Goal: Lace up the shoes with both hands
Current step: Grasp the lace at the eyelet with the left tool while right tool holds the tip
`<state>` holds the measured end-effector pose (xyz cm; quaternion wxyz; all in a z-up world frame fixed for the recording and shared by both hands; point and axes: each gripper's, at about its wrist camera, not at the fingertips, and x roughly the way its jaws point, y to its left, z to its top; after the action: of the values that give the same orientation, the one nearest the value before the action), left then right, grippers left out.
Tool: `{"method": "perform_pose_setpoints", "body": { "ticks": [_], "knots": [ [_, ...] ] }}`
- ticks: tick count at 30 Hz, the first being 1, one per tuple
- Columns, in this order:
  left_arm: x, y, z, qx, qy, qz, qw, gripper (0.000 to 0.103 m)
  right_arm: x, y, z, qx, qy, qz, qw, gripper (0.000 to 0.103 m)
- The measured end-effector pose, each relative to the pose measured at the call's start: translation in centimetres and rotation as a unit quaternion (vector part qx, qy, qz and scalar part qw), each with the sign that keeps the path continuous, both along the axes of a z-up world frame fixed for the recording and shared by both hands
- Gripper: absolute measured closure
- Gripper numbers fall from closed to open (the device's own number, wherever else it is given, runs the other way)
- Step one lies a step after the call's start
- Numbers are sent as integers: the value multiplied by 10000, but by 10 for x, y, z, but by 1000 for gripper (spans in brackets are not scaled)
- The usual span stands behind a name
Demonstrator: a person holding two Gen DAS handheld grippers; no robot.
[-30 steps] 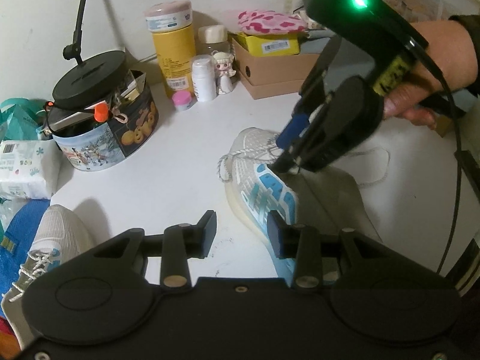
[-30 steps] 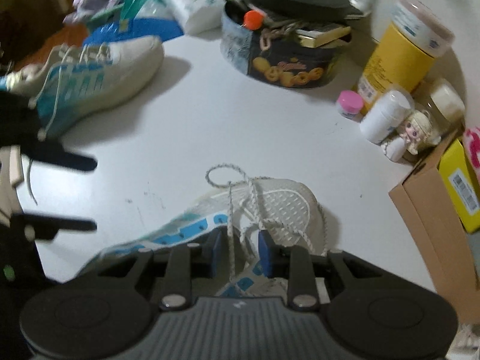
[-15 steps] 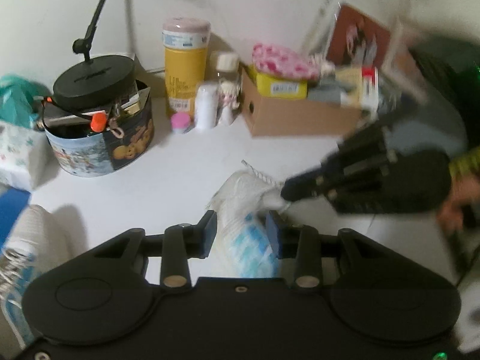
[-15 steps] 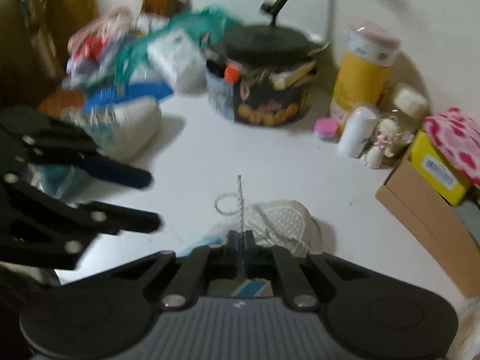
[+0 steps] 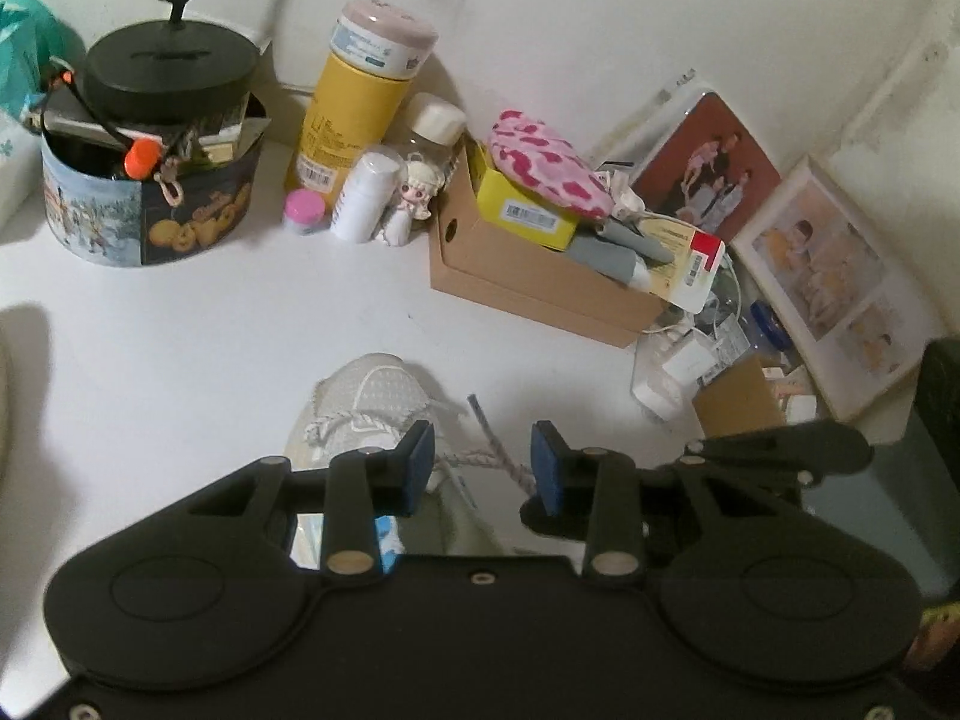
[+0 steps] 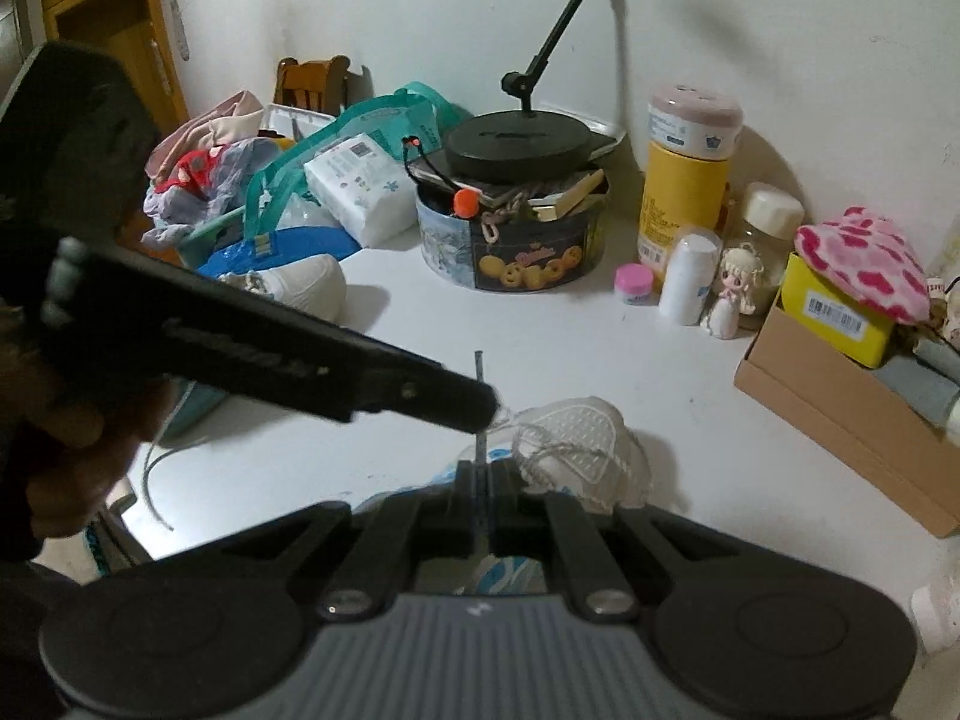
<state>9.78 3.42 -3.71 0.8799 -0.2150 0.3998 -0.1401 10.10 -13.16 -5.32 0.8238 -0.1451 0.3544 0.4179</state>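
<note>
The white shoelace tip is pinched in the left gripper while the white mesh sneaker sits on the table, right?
Not the left: the right gripper pinches the white shoelace tip, as the right wrist view shows. The left gripper is closing with the lace between its jaws, unpinched. The white mesh sneaker does sit on the table.

White table [image 5: 180, 324] against a white wall [image 5: 570, 18], cluttered along the back. Wooden door [image 6: 114, 42] at far left, wooden chair [image 6: 312, 81] beside it. Framed photos [image 5: 834, 276] leaning in the corner.
</note>
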Motion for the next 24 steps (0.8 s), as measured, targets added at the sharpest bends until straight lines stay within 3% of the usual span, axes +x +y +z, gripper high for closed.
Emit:
{"method": "perform_pose_setpoints", "body": {
  "ticks": [1,2,7,9,11,18,24],
  "knots": [
    [0,-2,-1,27,-20,-10,10000,87,-2,-1,0,7,-2,9,10000,99],
    [-1,-3,-2,73,-52,-2,10000,102,-5,-2,1,16,-19,22,10000,99],
    [-10,-9,4,195,-298,1,9994,102,-12,-4,2,-19,-78,-72,9999,96],
    [-12,-9,5,181,-322,5,9993,102,-14,-4,3,-36,-101,-116,9999,81],
    [-14,-9,5,161,-327,-24,9993,102,-15,-1,4,-29,-150,-104,9998,76],
    [-21,-10,7,136,-335,-117,9993,102,-14,8,6,18,-220,-62,9997,77],
    [-22,-8,6,66,-288,-164,9994,102,-11,10,3,59,-95,-101,9999,95]
  ]
}}
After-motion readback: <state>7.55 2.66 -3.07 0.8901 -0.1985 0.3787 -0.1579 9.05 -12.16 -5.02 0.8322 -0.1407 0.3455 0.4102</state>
